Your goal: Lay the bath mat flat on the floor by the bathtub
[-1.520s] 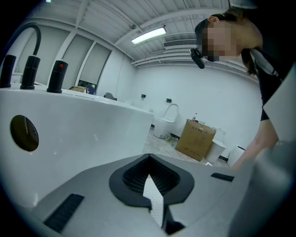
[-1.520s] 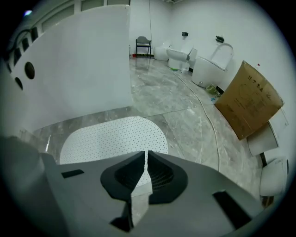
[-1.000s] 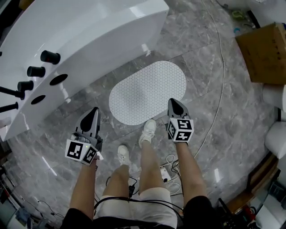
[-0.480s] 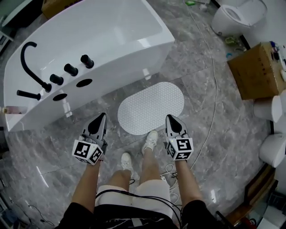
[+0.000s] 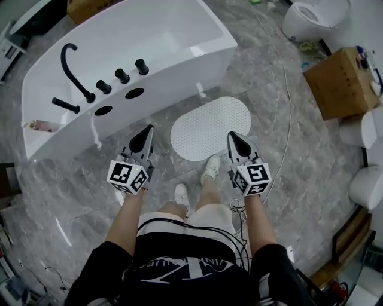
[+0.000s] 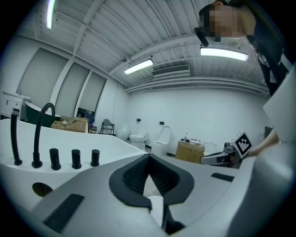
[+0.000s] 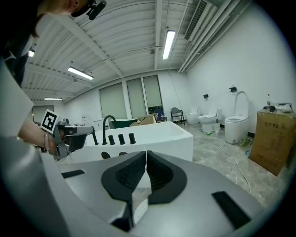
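The white oval bath mat (image 5: 210,127) lies flat on the grey marble floor beside the white bathtub (image 5: 149,48). My left gripper (image 5: 148,129) hangs in the air off the mat's left end, jaws shut with nothing in them. Off the mat's right end, my right gripper (image 5: 233,137) is also shut and empty. In the left gripper view the left gripper (image 6: 149,158) points level toward the tub, and a strip of the dotted mat (image 6: 157,210) shows low between its jaws. The right gripper (image 7: 145,153) in its own view likewise faces the tub (image 7: 152,136).
A black faucet (image 5: 75,66) and knobs sit on the tub's rim. The person's shoes (image 5: 210,167) stand at the mat's near edge. A white cable (image 5: 292,113) runs along the floor on the right. A cardboard box (image 5: 338,80) and toilets (image 5: 311,18) stand at the right.
Both grippers have risen and drawn back from the mat as the person straightened up. The mat has stayed flat in place by the tub.
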The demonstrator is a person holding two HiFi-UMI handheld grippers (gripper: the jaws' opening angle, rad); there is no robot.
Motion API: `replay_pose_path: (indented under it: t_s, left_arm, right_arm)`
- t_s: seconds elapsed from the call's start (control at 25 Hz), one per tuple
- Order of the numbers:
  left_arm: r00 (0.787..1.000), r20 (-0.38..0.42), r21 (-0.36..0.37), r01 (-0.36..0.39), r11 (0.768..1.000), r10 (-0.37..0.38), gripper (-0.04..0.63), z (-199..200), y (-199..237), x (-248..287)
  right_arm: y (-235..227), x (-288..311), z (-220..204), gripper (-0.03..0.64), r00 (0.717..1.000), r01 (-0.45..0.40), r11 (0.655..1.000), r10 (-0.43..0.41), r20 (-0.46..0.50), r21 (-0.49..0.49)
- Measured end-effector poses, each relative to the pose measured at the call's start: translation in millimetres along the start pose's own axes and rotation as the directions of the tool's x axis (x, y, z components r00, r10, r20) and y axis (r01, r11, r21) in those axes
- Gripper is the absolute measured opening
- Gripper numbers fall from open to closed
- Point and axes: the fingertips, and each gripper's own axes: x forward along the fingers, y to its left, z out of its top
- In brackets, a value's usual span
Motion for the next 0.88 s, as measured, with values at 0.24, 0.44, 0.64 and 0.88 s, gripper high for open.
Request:
replay_pose_path:
  t_s: [0.24,0.44,0.64,0.88]
  left_arm:
    - [0.999,0.053,0.013,0.005,1.0,-0.005,0.014,43.4,-7.6,-42.1]
    - [0.996,0.093,0.002,0.003,1.0,-0.004,0.014,70.6,-10.0,-75.7]
    - [0.994,0.111,0.009,0.001,1.0,-0.002,0.014,90.7,-11.2,-102.1]
    - [0.992,0.126,0.0,-0.006,1.0,0.006,0.014,114.5,-16.2,-112.7]
  right_arm:
    - [40.4,-36.1,37.6,0.028,0.999,-0.023,0.999,0.024,0.035,-0.038]
    - [70.6,-58.7,68.1,0.028,0.997,-0.023,0.997,0.027,0.072,-0.067]
    - [92.7,-78.6,88.7,0.028,0.995,-0.015,0.998,0.022,0.1,-0.069]
    - [103.4,-98.5,119.1,0.028,0.992,-0.016,0.996,0.026,0.122,-0.083]
